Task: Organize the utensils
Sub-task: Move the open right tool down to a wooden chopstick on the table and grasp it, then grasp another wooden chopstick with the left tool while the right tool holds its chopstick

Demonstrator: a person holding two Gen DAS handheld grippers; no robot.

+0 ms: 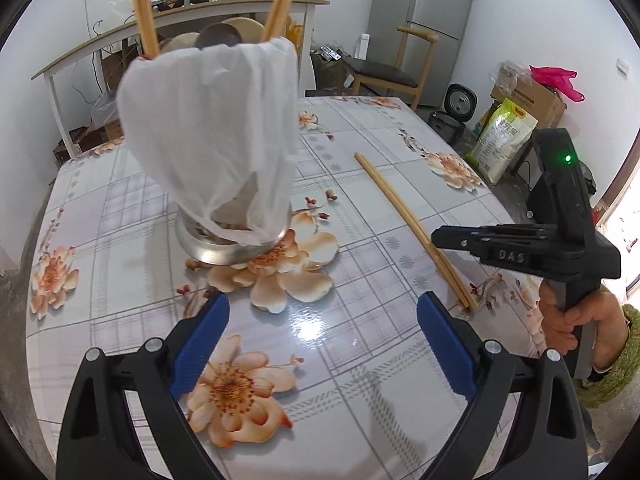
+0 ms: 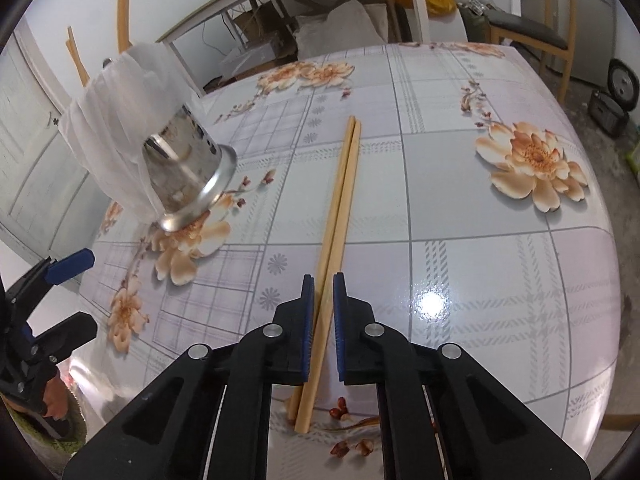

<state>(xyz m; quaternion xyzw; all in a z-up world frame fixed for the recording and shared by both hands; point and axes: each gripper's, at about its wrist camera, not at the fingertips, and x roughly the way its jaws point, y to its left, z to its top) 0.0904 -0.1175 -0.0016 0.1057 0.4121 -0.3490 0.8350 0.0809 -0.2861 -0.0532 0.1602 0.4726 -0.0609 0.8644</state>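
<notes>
Steel shows only at the foot of the utensil holder (image 1: 224,240), because a white cloth (image 1: 212,136) drapes most of it; the holder stands on the floral tablecloth (image 1: 360,360) at your far left, and its contents are hard to read beyond the chopstick ends (image 1: 142,8) sticking up and a few rounded handles behind the cloth's rim. Your left gripper (image 1: 322,344) hovers before it with its blue pads spread wide and nothing between them. Further right, the loose pair of chopsticks (image 2: 340,208) lies flat on the table, well apart from the holder. Your right gripper (image 2: 322,320) sits over their near end, pads drawn in on both sides of the sticks; from your right wrist view a thin gap seems to remain beside each pad, so you cannot tell whether it truly grips. That view shows the sticks' near tips past the pads, which the left wrist view partly hides behind the right gripper's black body, where your hand (image 1: 576,320) wraps the handle.
</notes>
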